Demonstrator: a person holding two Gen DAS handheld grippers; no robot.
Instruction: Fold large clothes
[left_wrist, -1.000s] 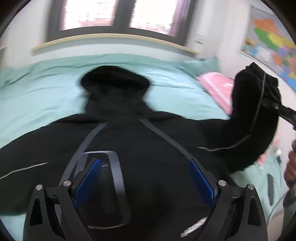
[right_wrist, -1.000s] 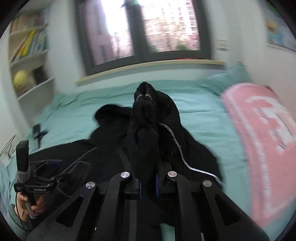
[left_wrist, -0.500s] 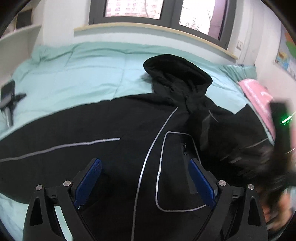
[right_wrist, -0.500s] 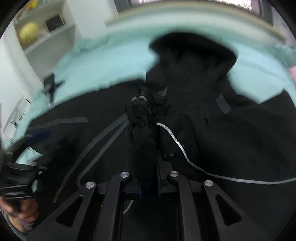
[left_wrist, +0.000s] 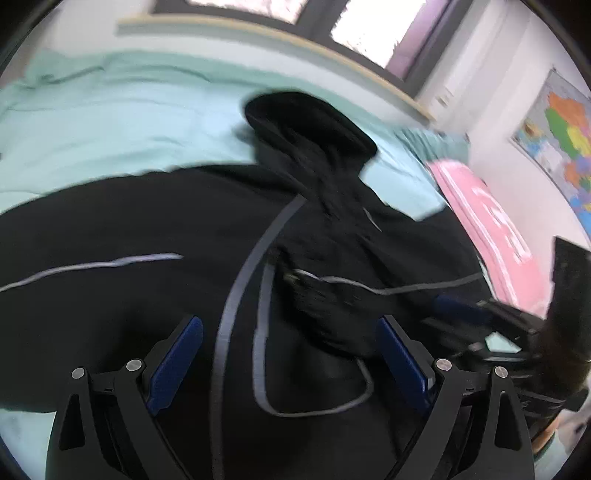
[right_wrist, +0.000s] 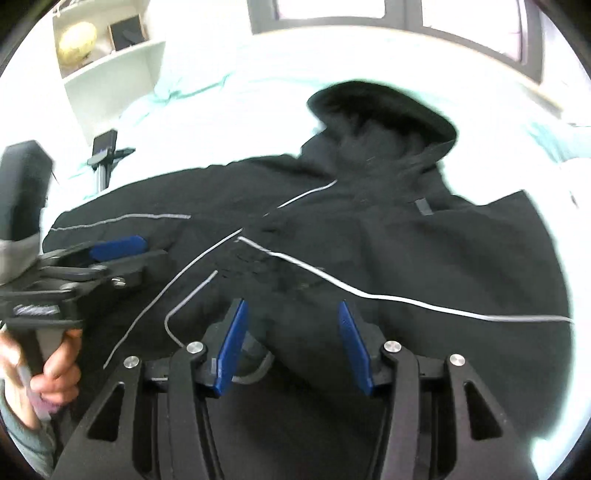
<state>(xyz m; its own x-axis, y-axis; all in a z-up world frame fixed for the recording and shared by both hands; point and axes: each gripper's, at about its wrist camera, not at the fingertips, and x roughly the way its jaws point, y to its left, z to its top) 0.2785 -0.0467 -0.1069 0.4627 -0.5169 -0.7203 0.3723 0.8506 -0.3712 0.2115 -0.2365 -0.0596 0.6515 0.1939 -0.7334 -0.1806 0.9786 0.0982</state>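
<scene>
A large black hooded jacket (left_wrist: 155, 229) with thin grey reflective stripes lies spread on a mint-green bed (left_wrist: 110, 118), hood (left_wrist: 306, 122) toward the window. Its right sleeve (left_wrist: 332, 295) lies folded across the chest. My left gripper (left_wrist: 291, 336) is open and empty, hovering over the jacket's front. My right gripper (right_wrist: 291, 317) is open and empty just above the folded sleeve (right_wrist: 280, 273). The jacket (right_wrist: 406, 258) fills the right wrist view, where the left gripper (right_wrist: 114, 247) shows at the left, over the other sleeve.
A pink pillow (left_wrist: 487, 221) lies at the bed's right side under a wall map (left_wrist: 557, 129). A small black device on a stand (right_wrist: 105, 155) lies on the bed at left. White shelves (right_wrist: 110, 70) stand beyond. Windows run behind the bed.
My right gripper carried the right sleeve across the jacket's chest, then opened and let it go. The sleeve now lies on the jacket. My left gripper stayed open above the front.
</scene>
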